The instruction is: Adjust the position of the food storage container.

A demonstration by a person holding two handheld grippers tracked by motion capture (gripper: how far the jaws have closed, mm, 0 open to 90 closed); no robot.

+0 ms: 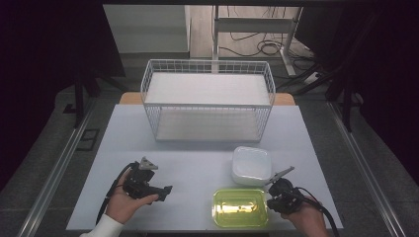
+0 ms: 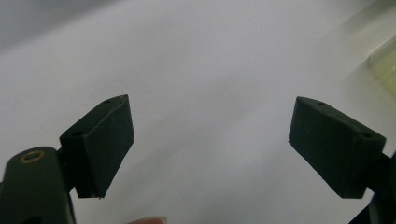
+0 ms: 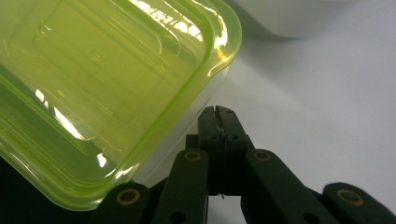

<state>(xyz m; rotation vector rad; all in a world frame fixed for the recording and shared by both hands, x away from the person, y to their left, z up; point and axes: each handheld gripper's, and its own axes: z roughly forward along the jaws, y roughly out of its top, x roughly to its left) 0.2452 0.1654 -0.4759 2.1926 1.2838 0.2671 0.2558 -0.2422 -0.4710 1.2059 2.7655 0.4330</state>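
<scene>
A clear box with a yellow-green lid (image 1: 240, 208) (image 3: 102, 88) lies near the table's front edge. Behind it sits a white lidded box (image 1: 251, 165) (image 3: 289, 16). My right gripper (image 1: 272, 193) (image 3: 217, 112) rests shut on the tabletop just beside the green-lidded box's corner, with nothing between its jaws. My left gripper (image 1: 165, 191) (image 2: 210, 144) is held low over the bare table at the front left, its jaws wide open and empty, pointing right toward the green-lidded box (image 2: 385, 70).
A white wire basket (image 1: 207, 101) with two white shelves stands at the back middle of the pale table (image 1: 197, 163). Beyond the table are a desk frame and cables on the floor (image 1: 262, 47).
</scene>
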